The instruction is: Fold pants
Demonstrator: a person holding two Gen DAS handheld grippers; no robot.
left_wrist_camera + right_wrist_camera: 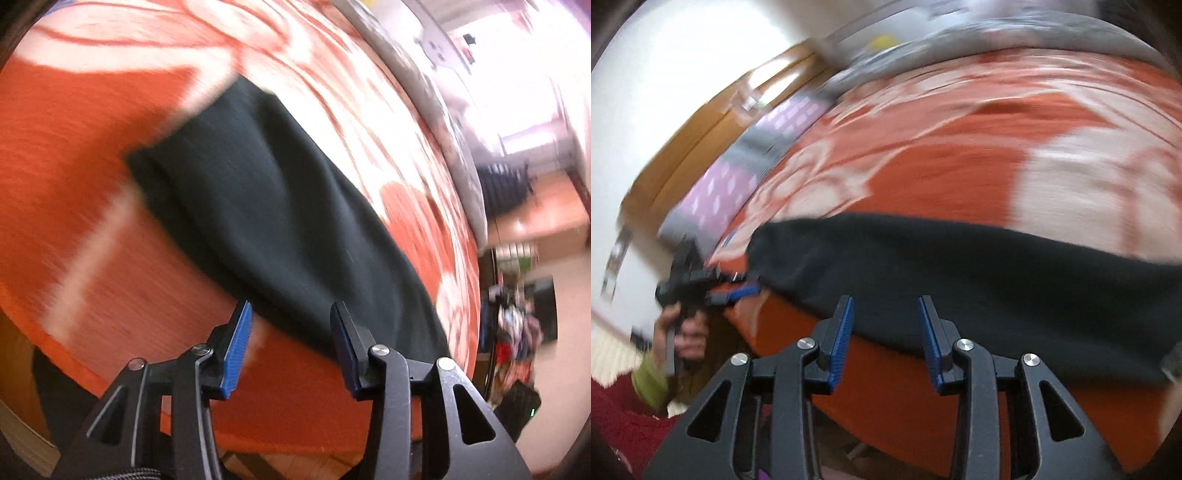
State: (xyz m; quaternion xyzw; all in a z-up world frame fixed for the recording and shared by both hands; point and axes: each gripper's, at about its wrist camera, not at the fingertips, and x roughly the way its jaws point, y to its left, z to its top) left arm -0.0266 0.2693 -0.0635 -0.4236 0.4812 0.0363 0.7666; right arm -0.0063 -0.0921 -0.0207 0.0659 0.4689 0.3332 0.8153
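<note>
A big bed (74,166) fills both views, w/ an orange and white blanket (942,166) on top. Both pics are blurry.

The pants (266,206) are dark and lie flat on the blanket, near the bed's front edge. They look like one long folded strip. In the right wrist view the pants (960,280) run side to side, w/ one end by the left gripper (738,286) and the other end going out of view on the right.

A grey sheet or pillow (1015,33) sits at the far side of the bed. A purple and grey cloth (738,173) lies along the bed's left side, next to a brown wood frame (683,147).

The right gripper (885,306) is spread wide, holding nothing. Its tips sit over the pants' near edge.

The left gripper (291,314) is spread wide too, w/ nothing in it. It points at the pants' near edge. Can't tell if it touches the cloth.

A hand (683,332) w/ a green sleeve (646,384) holds the left gripper by the bed's corner.

A red rug (624,435) is on the floor below.
</note>
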